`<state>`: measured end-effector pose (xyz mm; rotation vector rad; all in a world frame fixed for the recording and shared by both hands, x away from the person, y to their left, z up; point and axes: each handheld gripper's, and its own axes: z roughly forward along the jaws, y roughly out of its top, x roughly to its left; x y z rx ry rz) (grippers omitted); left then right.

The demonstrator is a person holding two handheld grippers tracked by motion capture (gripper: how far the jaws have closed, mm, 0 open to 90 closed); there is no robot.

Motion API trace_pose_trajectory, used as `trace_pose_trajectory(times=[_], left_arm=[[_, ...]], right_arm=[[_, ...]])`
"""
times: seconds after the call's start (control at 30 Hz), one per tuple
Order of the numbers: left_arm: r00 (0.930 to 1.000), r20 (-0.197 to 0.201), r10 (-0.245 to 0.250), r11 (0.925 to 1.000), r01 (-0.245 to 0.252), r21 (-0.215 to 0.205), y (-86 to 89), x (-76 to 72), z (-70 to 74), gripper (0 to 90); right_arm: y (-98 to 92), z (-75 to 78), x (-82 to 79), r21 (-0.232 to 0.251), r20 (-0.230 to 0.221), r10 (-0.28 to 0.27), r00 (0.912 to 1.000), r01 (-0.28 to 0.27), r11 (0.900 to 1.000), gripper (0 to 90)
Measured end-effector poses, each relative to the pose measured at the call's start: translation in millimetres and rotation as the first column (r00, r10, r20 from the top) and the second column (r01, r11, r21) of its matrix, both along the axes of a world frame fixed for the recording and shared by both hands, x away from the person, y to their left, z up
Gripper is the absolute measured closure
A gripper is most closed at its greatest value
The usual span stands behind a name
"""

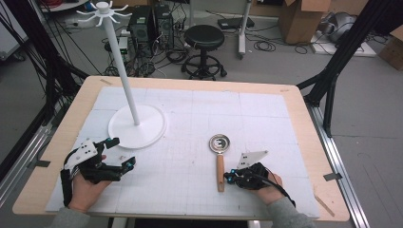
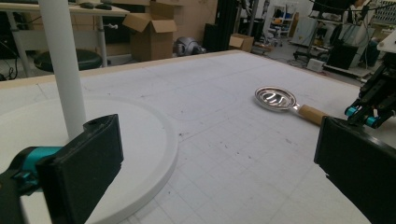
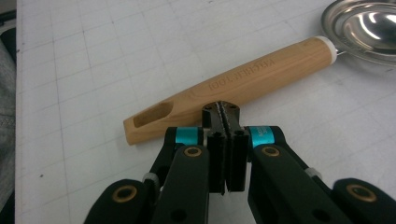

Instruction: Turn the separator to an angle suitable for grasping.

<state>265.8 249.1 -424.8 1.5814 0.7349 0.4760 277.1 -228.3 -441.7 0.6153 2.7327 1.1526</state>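
Room: workshop floor behind the table, with a black stool [image 1: 204, 38], cardboard boxes [image 1: 299, 19] and lots of cables.
Table top: a wooden table [image 1: 304, 123] with a white grid mat [image 1: 266, 118] laid over most of it.
Stand: a tall white stand [image 1: 126, 80] with little hooks at the top sits on its round base at the left side of the mat. Nothing hangs on the hooks.
Spoon thing: a shiny metal strainer spoon [image 1: 219, 156] with a wooden handle [image 3: 233, 88] lies flat on the mat, right of the stand and well apart from it. The handle has a slot at its end (a good spot for a hook).
Right claw: the right gripper [image 1: 233, 175] is just beside the handle, pointing at its side. Its jaws are pressed together with nothing in between. In the right gripper view the tips look very near the wood, maybe touching; I cannot tell for sure.
Left claw: the left gripper [image 1: 121, 154] rests near the stand's base with its jaws wide apart and nothing in them.
Done so far: almost nothing, I think. The spoon is not picked up yet.
Left to do: likely open the right claw, grab the handle, lift it, and hang the spoon on a hook.
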Motion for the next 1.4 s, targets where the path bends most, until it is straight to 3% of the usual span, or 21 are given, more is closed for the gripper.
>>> trace_pose_trajectory(times=[1.4], left_arm=[[1.0, -0.005, 0.0, 0.9997, 0.0, 0.024, 0.7, -3.5, 0.7, 1.8]], right_arm=[[38.2, -4.0, 4.4, 0.019, 0.023, 0.035, 0.9991, -0.035, 0.999, 90.0]])
